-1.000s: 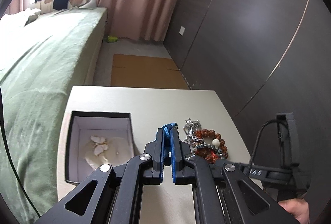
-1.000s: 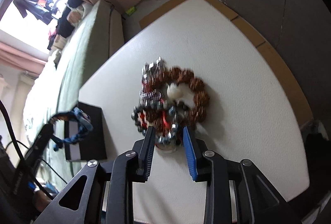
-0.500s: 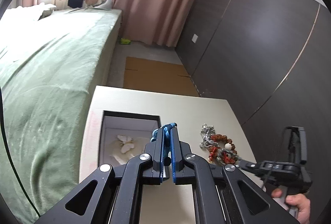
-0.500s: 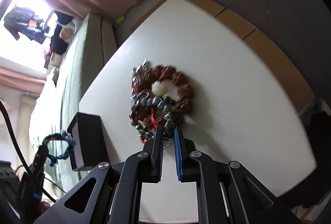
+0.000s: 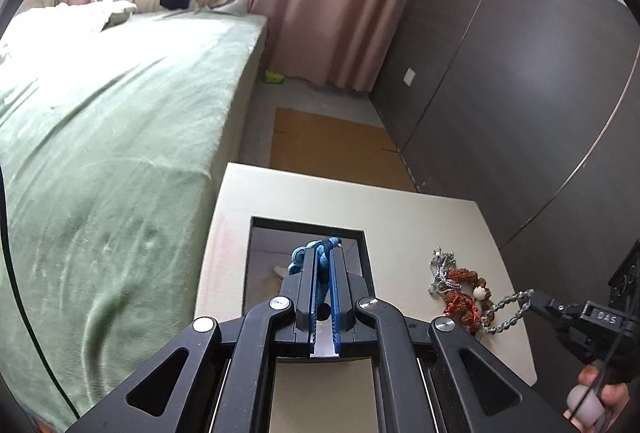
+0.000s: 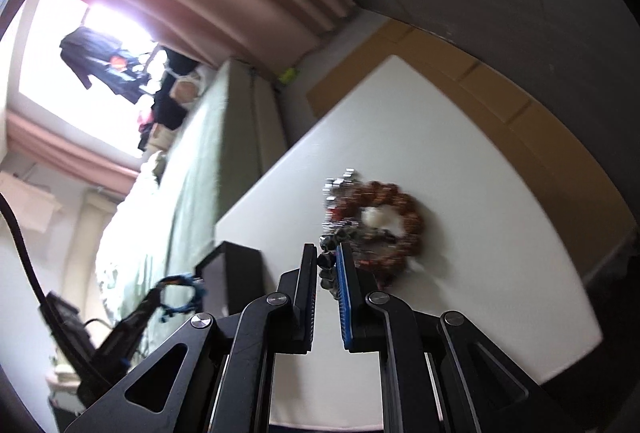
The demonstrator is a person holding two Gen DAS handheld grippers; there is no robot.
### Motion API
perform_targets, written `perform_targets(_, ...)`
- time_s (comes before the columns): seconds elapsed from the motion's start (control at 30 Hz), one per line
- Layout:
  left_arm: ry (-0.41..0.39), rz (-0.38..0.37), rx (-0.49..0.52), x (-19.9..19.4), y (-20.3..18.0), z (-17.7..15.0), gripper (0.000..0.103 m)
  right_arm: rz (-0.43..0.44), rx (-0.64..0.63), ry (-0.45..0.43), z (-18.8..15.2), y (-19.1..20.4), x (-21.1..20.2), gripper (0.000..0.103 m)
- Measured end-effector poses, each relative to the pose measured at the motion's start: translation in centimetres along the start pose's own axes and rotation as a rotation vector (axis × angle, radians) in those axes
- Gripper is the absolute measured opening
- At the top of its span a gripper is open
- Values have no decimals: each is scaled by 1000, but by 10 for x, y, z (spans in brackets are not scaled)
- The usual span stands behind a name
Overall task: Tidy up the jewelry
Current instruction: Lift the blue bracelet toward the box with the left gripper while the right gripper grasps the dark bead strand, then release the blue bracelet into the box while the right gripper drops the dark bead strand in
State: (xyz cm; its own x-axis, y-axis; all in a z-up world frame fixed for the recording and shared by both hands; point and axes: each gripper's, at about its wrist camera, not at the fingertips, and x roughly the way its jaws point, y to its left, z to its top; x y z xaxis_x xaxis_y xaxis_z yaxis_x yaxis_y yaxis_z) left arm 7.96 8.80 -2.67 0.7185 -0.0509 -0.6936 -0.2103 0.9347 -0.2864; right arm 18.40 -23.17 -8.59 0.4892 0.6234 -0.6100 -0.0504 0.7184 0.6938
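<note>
Left wrist: left gripper (image 5: 325, 258) pinches blue braided bracelet (image 5: 310, 252) above the black box (image 5: 308, 225); bead pile (image 5: 460, 293) at 3 o'clock.
Right wrist: right gripper (image 6: 329, 256) clamps grey bead chain (image 6: 326, 265); bracelet's loop (image 6: 178, 293) visible at 9 o'clock.

Box (image 5: 306, 229) interior mostly hidden behind left gripper (image 5: 324, 265); pale item at 9 o'clock of its fingertips unidentifiable. Jewelry pile (image 6: 372, 221) motion-blurred in right wrist view, pieces indistinguishable. Hand (image 5: 600, 399) cut off at 4 o'clock edge.
</note>
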Motion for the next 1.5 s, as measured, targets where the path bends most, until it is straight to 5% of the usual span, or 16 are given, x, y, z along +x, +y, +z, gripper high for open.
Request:
perform_targets(0.37, 139, 41, -91, 43, 12, 0, 6, 40, -54, 8, -4, 20, 11, 11)
perform_targets(0.8, 52, 6, -124, 9, 22, 10, 7, 153, -148, -28, -11, 56, 5, 11)
perform_targets(0.87, 40, 5, -121, 4, 23, 12, 17, 178, -170, -31, -14, 68, 3, 11)
perform_targets(0.93, 15, 3, -130, -4, 26, 13, 62, 206, -195, -27, -17, 81, 4, 11)
perform_targets(1.0, -39, 12, -144, -15, 31, 14, 74, 224, -223, -15, -21, 97, 8, 11)
perform_targets(1.5, -145, 32, -303, -56, 97, 26, 75, 247, -346, 122, -43, 177, 92, 11)
